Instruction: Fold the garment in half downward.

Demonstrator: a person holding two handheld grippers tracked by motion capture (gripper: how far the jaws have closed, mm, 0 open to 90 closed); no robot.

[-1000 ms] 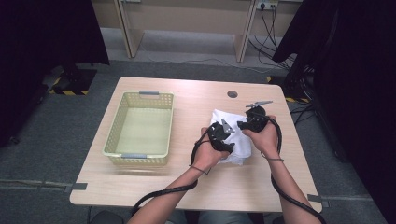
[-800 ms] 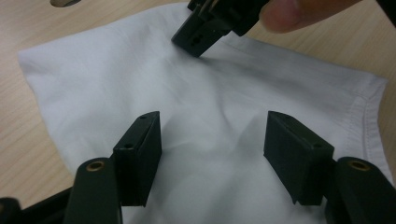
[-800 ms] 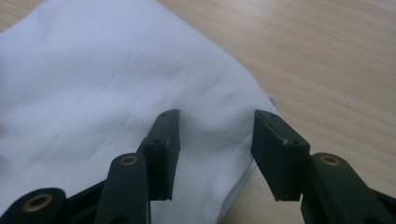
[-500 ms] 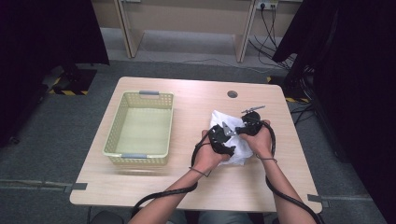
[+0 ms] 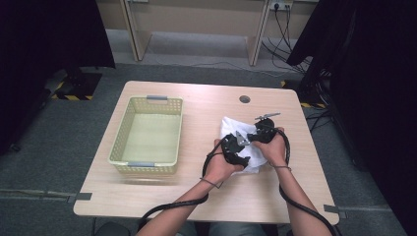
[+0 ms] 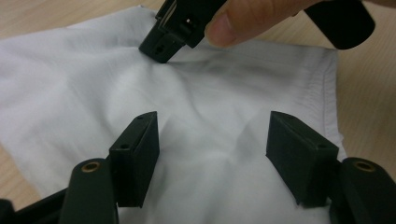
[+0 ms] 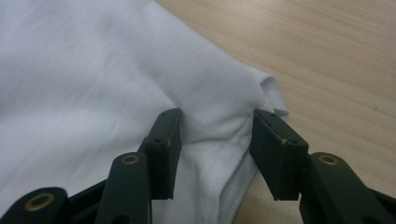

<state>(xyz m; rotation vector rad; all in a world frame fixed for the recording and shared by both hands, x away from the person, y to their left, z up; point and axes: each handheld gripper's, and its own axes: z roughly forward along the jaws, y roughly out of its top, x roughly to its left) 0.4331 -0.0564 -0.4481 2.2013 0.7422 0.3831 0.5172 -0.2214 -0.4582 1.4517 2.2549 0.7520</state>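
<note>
A white cloth (image 5: pixel 229 126) lies crumpled on the right half of the wooden table (image 5: pixel 206 196). Both hands rest on it, close together. My left gripper (image 5: pixel 242 149) hovers just over the cloth's (image 6: pixel 210 98) middle, its jaws (image 6: pixel 212 122) open with only flat fabric beneath. In the left gripper view, the right gripper's jaw tip (image 6: pixel 161 44) touches the cloth farther off, a thumb (image 6: pixel 243 21) beside it. My right gripper (image 5: pixel 255 139) is pressed down at a folded edge of the cloth (image 7: pixel 93 84); its jaws (image 7: pixel 215 117) stand apart, straddling a raised fold near a corner (image 7: pixel 273 91).
A pale yellow plastic basket (image 5: pixel 121 132), empty, stands on the left half of the table. A round cable hole (image 5: pixel 244 99) sits near the far edge. Black cables trail from both grippers off the near edge. Dark curtains flank the table.
My right hand has come down onto the cloth, closer to the left gripper. The left hand has stayed where it was.
</note>
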